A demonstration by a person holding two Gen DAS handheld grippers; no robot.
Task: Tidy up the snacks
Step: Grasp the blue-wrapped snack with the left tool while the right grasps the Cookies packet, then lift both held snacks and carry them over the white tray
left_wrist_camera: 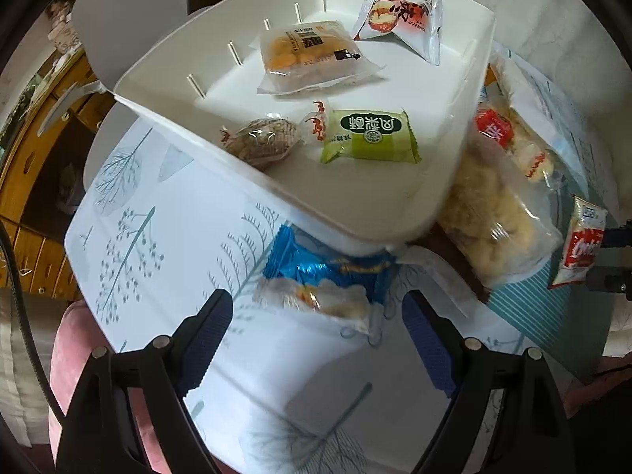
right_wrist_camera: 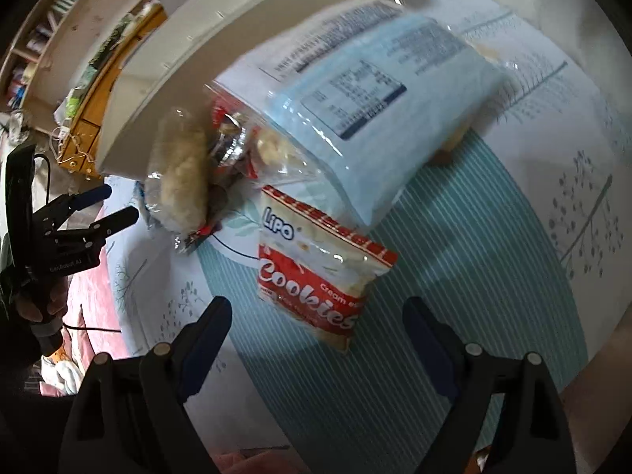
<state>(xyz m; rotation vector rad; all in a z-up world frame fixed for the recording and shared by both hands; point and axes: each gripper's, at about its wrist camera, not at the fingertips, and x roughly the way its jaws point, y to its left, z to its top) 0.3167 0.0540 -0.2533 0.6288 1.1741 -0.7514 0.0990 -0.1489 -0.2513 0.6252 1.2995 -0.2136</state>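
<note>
Between the spread fingers of the left gripper [left_wrist_camera: 316,335] lies a clear snack packet [left_wrist_camera: 316,300] on the tablecloth [left_wrist_camera: 158,237], overlapping a blue wrapper [left_wrist_camera: 328,268] just under the white bin [left_wrist_camera: 395,213]. Four snacks sit inside the bin, among them a green packet [left_wrist_camera: 369,136]. Beside the bin, the right gripper [right_wrist_camera: 316,335] gapes empty before a cookies packet [right_wrist_camera: 320,268].

A tree-print table [left_wrist_camera: 166,237] carries a white bin [left_wrist_camera: 355,213] and snack packets [right_wrist_camera: 316,272].
</note>
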